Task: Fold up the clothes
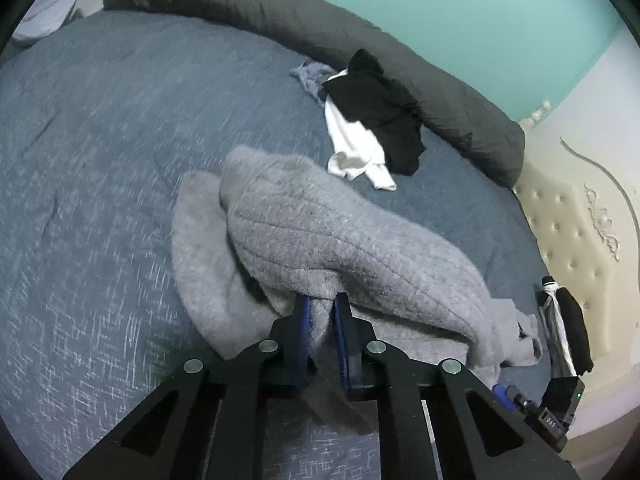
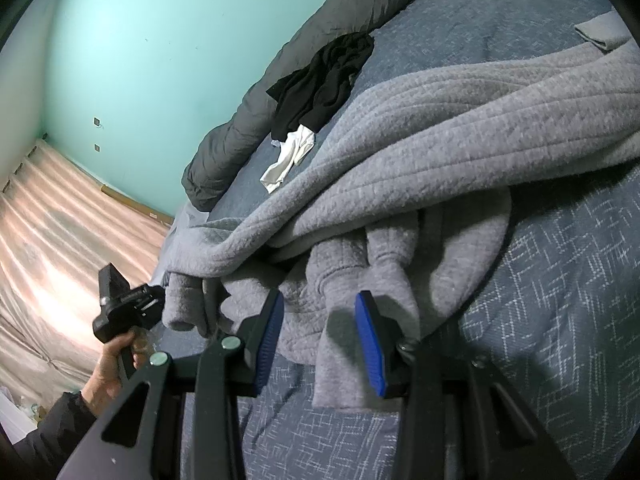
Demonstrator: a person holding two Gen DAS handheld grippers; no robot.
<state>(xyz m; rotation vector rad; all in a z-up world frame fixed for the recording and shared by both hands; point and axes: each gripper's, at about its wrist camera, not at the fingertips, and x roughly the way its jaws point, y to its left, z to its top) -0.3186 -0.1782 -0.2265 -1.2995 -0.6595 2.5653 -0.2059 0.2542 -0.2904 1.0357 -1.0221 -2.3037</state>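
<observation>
my left gripper [image 1: 320,304] is pinching a fold of the grey sweater [image 1: 320,240], which is lying bunched on the blue bedspread [image 1: 100,160]. my right gripper [image 2: 320,312] is hanging wide apart over the sweater's edge, gripping nothing.

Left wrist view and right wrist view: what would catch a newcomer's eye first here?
The big grey fleece garment, heaped mid-bed on the blue patterned bedspread, dominates both views. The left gripper is shut on a fold of it, while the right gripper stands open at its near edge. Beyond, a black garment lies over a white one beside the dark rolled duvet.
</observation>
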